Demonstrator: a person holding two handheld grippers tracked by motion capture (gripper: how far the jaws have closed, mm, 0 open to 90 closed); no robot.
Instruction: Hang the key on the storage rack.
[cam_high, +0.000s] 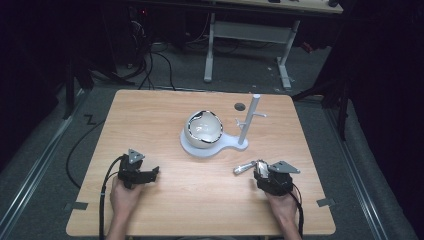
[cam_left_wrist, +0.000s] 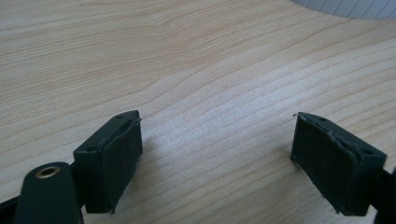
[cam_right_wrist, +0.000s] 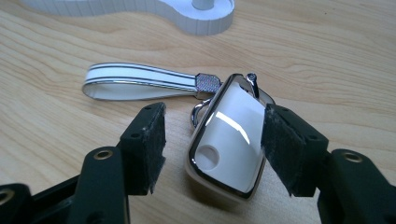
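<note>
My right gripper (cam_right_wrist: 212, 140) fingers spread, straddling white key fob (cam_right_wrist: 229, 144) flat on surface (cam_right_wrist: 327, 56); one pad touching its edge, strap (cam_right_wrist: 140, 81) trailing beyond fingertips, ready for pinch. My left gripper (cam_left_wrist: 217, 154) fingers released, empty, parked aside.

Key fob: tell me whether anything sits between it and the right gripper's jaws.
Nothing visible does. The key fob lies on the table between the open jaws of the right gripper; one pad touches its side, and its strap trails away beyond them.

Left tongs (cam_left_wrist: 217, 144) agape, right tongs (cam_right_wrist: 215, 149) half-closed
</note>
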